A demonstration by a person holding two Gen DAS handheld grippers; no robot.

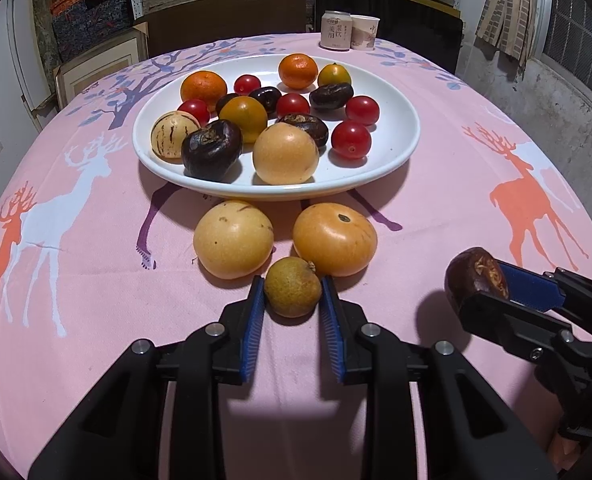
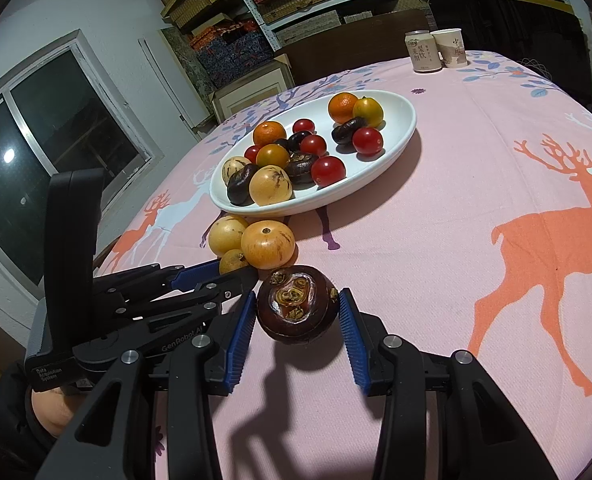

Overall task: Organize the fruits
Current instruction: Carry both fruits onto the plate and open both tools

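Observation:
A white plate holds tangerines, cherry tomatoes, dark water chestnuts and yellow fruits. In front of it on the pink cloth lie two large yellow fruits. My left gripper is shut on a small brownish-green fruit that rests on the cloth just before them. My right gripper is shut on a dark water chestnut and holds it just above the cloth to the right; it also shows in the left wrist view.
A drink can and a paper cup stand at the far edge of the table. Dark chairs and shelves of boxes lie beyond. A window is on the left. The cloth right of the plate bears an orange deer print.

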